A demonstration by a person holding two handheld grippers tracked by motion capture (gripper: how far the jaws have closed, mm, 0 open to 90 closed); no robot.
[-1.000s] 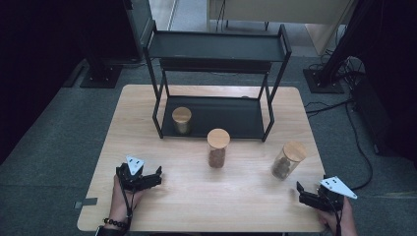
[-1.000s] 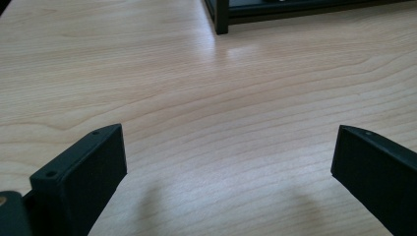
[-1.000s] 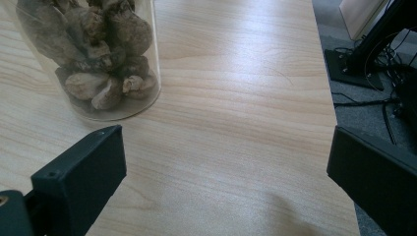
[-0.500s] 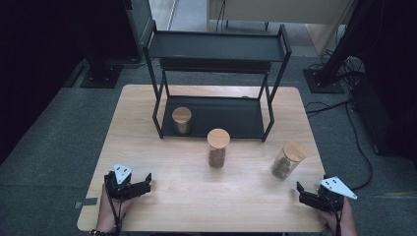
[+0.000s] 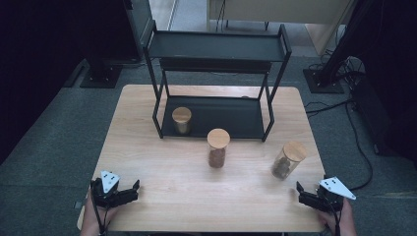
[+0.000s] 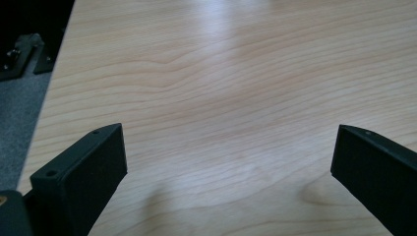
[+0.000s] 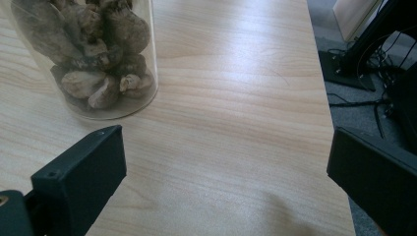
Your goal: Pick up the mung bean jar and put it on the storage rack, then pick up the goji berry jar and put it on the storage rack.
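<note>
Right gripper view | jar (image 7: 93,54) near right tongs (image 7: 221,167), apart | jaws spread

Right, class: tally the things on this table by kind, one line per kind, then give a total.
Glass jars with wooden lids: 3 (jar on the rack's lower shelf, jar in the middle of the table, jar at the right)
Black two-tier rack: 1
Hand-held grippers: 2 (left gripper, right gripper)
Total: 6

Soft overhead light falls evenly on the pale table (image 5: 162,162), leaving the surrounding floor dim and the left background nearly black, while both gripper views show pale glare streaks on the wood and blurred near jaws.
</note>
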